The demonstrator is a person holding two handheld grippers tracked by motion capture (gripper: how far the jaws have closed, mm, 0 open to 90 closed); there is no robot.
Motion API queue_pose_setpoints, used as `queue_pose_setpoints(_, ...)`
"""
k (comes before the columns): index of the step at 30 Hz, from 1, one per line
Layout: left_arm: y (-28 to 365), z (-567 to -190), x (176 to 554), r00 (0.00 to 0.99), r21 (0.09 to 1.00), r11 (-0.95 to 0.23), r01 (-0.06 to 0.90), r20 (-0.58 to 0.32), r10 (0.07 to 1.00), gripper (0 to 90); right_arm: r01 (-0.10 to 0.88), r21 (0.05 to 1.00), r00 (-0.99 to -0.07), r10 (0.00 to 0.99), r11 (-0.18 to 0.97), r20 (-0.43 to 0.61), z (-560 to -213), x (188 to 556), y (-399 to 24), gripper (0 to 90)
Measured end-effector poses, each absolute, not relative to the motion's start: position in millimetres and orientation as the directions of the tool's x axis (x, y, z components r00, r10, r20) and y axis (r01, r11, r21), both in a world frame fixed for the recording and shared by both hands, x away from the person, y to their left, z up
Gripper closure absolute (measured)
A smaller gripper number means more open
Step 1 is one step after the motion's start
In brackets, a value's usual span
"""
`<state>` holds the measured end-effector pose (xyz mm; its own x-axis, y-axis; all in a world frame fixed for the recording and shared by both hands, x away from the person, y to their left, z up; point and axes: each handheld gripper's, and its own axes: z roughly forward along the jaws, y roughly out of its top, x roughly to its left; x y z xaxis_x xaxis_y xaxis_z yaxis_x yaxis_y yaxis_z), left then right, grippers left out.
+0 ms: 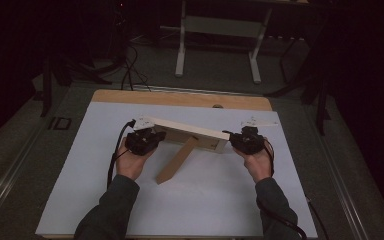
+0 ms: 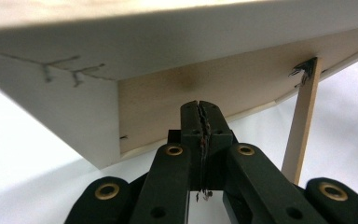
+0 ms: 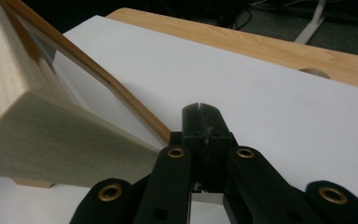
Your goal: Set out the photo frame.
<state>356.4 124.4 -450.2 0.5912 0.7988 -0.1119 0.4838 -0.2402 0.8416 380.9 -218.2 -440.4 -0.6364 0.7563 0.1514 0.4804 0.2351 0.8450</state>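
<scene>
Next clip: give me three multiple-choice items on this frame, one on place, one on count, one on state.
1. Where does the wooden picture frame stand?
A. on the white sheet
B. on the floor
C. on a shelf

2. How many claws are at the frame?
A. one
B. two
C. three

3. How is the frame's prop leg set?
A. folded flat
B. swung out to the sheet
C. broken off

A: white sheet lies beneath it. B: left claw and right claw flank its ends. B: its tip rests on the sheet.

You see one wooden picture frame (image 1: pixel 190 131) with one prop leg (image 1: pixel 176 161), two grippers, left gripper (image 1: pixel 156 136) and right gripper (image 1: pixel 233 138), one white sheet (image 1: pixel 205 190), and one wooden table (image 1: pixel 180 98).
</scene>
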Motion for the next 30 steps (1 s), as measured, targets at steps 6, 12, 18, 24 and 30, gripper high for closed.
queue_pose_setpoints(6,121,-450,359,0.594,0.841,-0.241,0.485,-0.114,0.797,90.0,0.482,0.842,-0.642,0.752,0.241,0.153,-440,382,-218,89.8)
queue_pose_setpoints(12,116,-449,361,0.596,0.835,-0.246,0.492,-0.117,0.795,90.0,0.480,0.843,-0.648,0.746,0.243,0.154,-438,381,-218,89.8)
queue_pose_setpoints(18,111,-446,364,0.600,0.837,-0.248,0.488,-0.115,0.792,90.0,0.476,0.843,-0.657,0.738,0.249,0.154,-438,380,-215,89.8)
queue_pose_setpoints(24,104,-443,365,0.612,0.835,-0.265,0.483,-0.105,0.784,90.0,0.467,0.845,-0.671,0.727,0.261,0.146,-437,378,-212,89.8)
queue_pose_setpoints(30,96,-441,366,0.625,0.832,-0.283,0.477,-0.095,0.775,90.0,0.462,0.843,-0.681,0.718,0.274,0.140,-436,377,-211,89.8)
